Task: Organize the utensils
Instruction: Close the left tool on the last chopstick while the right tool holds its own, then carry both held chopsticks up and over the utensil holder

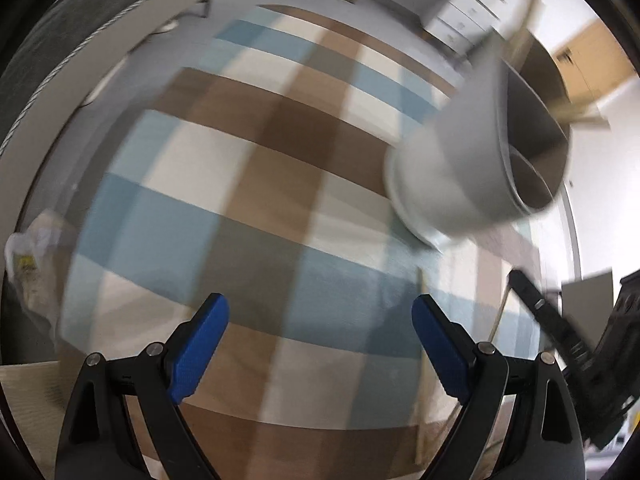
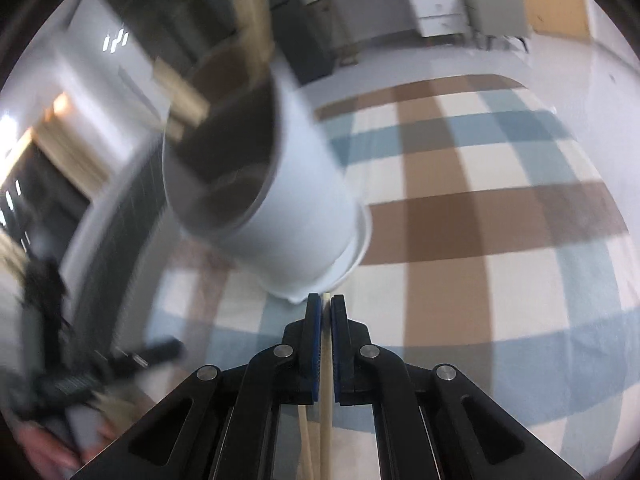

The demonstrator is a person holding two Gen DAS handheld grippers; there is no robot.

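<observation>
The left tongs (image 1: pixel 320 344) stand wide, with nothing between the blue pads (image 1: pixel 200 350), above the checked cloth (image 1: pixel 248 184) that covers the desk. The cloth is banded in brown, blue and cream.

Toward the far right part of the desk stands a white holder (image 1: pixel 460 160), a tall round pot on a wider base. Its dark inside is split into compartments, and pale wooden utensils (image 1: pixel 576 114) stick out over its rim. Blur hides what kind they are.

The right tongs (image 2: pixel 326 312) are closed narrow on a thin pale stick (image 2: pixel 326 360) that runs back between the fingers. A second stick (image 2: pixel 306 440) shows lower down beside it, in front of the cloth (image 2: pixel 500 216); whether the pads hold that one too I cannot tell. The tip of the held stick sits just below the base of the holder (image 2: pixel 304 200), which fills the left middle of the right view. The wooden pieces (image 2: pixel 252 8) rise from its mouth.

At the right edge of the left view the right tongs (image 1: pixel 536 308) show as a blurred black shape near the holder. In the right view the left tongs (image 2: pixel 132 360) are a dark smear at the lower left.
</observation>
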